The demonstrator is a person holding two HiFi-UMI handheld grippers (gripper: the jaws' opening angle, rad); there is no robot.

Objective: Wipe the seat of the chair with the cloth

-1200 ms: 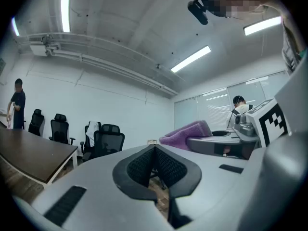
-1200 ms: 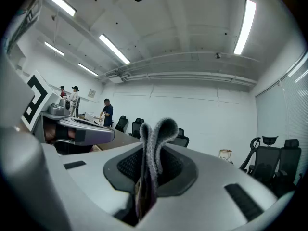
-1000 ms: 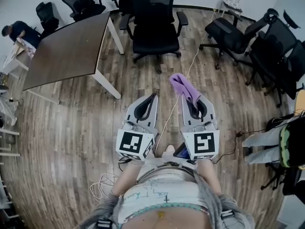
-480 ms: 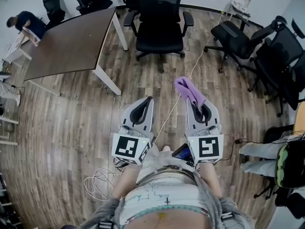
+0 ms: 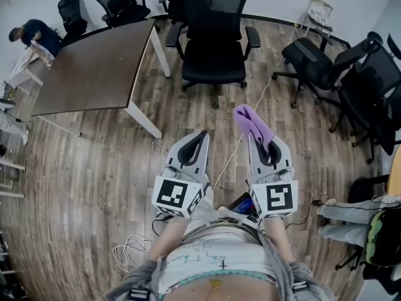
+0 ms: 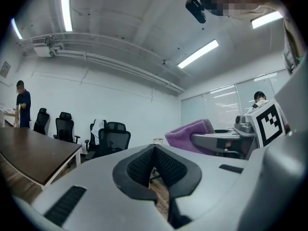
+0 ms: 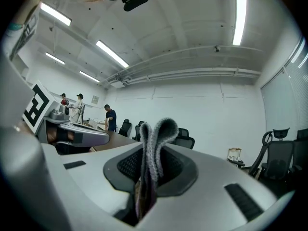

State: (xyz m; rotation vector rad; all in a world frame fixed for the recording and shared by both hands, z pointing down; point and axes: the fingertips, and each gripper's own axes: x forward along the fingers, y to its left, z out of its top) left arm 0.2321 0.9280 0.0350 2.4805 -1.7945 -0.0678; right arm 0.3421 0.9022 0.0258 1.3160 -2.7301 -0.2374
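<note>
Closer now than a second ago, the black office chair [image 5: 215, 55] looms larger ahead of both grippers, which have drifted slightly right in the head view. It stands well apart from the jaw tips, straight ahead of them. Its seat faces the person and its backrest is on the far side, with an armrest out to each side. The brown table [image 5: 94, 61] lies ahead and to the left of the left gripper [image 5: 200, 135].

Both grippers are held side by side at waist level and point forward at the chair, with their marker cubes nearest the body. The left gripper's jaws are pressed together with nothing between them. The right gripper [image 5: 263, 142] is clamped on the purple cloth [image 5: 252, 121]. The cloth is folded into a loop that sticks out past the jaw tips. Its long axis runs forward along the jaws and leans a little left toward the seat, without reaching it. A thin white cable [image 5: 263, 96] trails across the wood floor from between the grippers toward the chair.
</note>
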